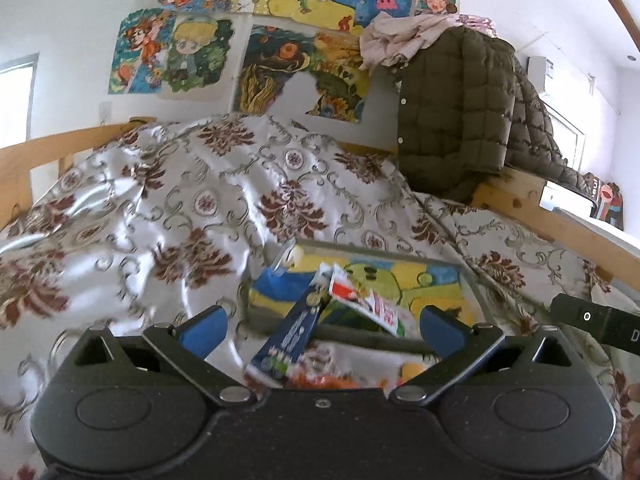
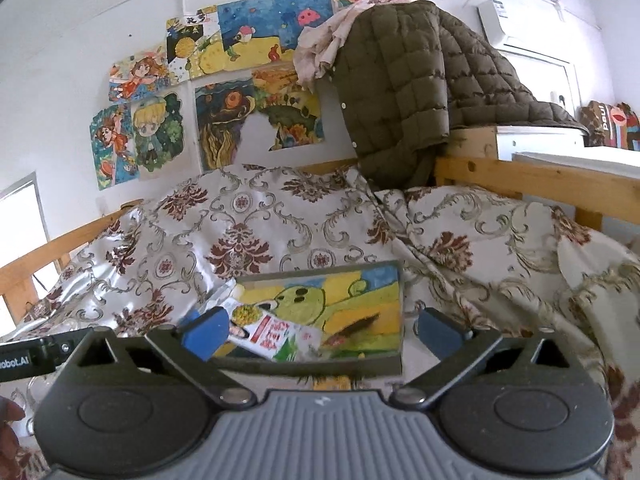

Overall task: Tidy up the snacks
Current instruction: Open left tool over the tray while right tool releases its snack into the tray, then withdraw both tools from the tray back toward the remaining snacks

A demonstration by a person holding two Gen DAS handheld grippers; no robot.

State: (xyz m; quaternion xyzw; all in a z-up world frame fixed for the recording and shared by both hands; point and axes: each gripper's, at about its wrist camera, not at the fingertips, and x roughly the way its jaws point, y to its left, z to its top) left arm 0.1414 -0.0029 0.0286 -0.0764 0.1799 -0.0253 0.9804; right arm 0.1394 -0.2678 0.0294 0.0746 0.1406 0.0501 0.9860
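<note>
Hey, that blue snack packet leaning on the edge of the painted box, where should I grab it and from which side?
Probably grip the blue packet by its upper end, which sticks up past the box rim. It is thin, flat and tilted, so come from above with the jaws across its flat faces. The left gripper stands open right before it; a white and red packet crowds its right side.

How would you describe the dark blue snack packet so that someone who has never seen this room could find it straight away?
Start at the bed covered by the floral quilt, then find the painted box with a yellow-green cartoon figure inside. The dark blue snack packet leans over the box's near edge beside a red-and-white packet; it alone is long, narrow and dark blue.
</note>
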